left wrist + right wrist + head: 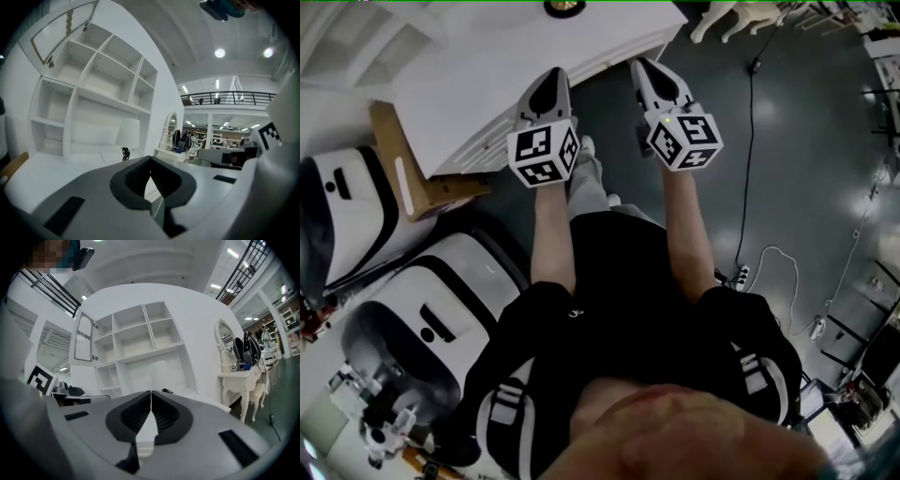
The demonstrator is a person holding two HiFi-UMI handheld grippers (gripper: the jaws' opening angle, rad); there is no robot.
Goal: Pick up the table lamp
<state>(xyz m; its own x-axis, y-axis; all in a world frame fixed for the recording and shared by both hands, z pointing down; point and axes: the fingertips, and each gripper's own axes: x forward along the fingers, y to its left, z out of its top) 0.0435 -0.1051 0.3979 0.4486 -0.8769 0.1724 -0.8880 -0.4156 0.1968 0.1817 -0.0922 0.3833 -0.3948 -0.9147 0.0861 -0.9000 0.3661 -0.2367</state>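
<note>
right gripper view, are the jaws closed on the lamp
No, the right gripper has its jaws shut together with nothing between them.

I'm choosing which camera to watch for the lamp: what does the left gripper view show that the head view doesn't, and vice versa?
Only the left gripper view: a clear side view of the table lamp, white shade, on the desk below the shelves, plus a mirrored vanity. Only the head view: the person's arms, a white-and-black rounded machine on the floor, a floor cable. Both: the white desk, the left gripper, the right gripper.
</note>
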